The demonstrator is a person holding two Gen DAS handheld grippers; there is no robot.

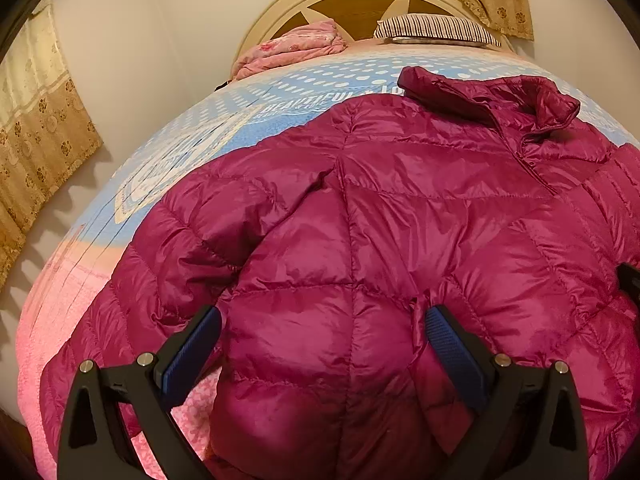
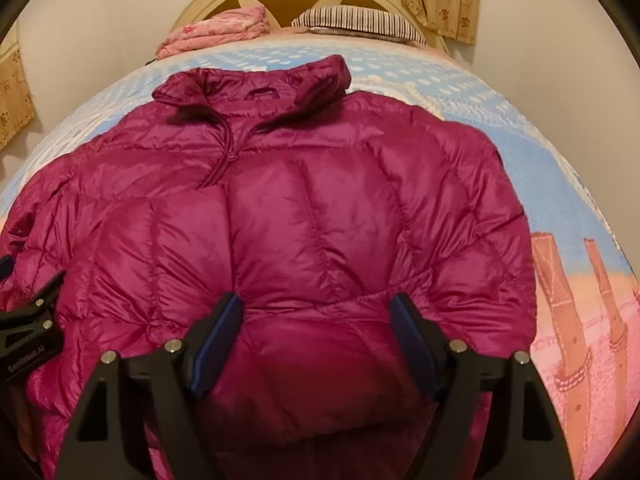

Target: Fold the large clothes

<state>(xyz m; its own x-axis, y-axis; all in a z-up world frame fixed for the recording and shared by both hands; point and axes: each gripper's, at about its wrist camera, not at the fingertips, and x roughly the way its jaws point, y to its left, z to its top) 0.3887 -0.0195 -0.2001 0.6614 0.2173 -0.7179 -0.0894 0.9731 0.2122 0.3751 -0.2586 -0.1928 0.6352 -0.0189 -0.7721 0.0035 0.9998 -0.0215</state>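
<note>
Beneath both claws a magenta puffer jacket lies spread on the bed, collar at the far end. Left gripper and right gripper stand released, straddling the near hem. Bare blanket lies beyond each jacket edge.

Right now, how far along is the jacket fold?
Done: magenta puffer jacket lies spread on the bed, left sleeve across its front. In hand: nothing; left gripper and right gripper hover open over the hem. Left: the folds themselves.
</note>
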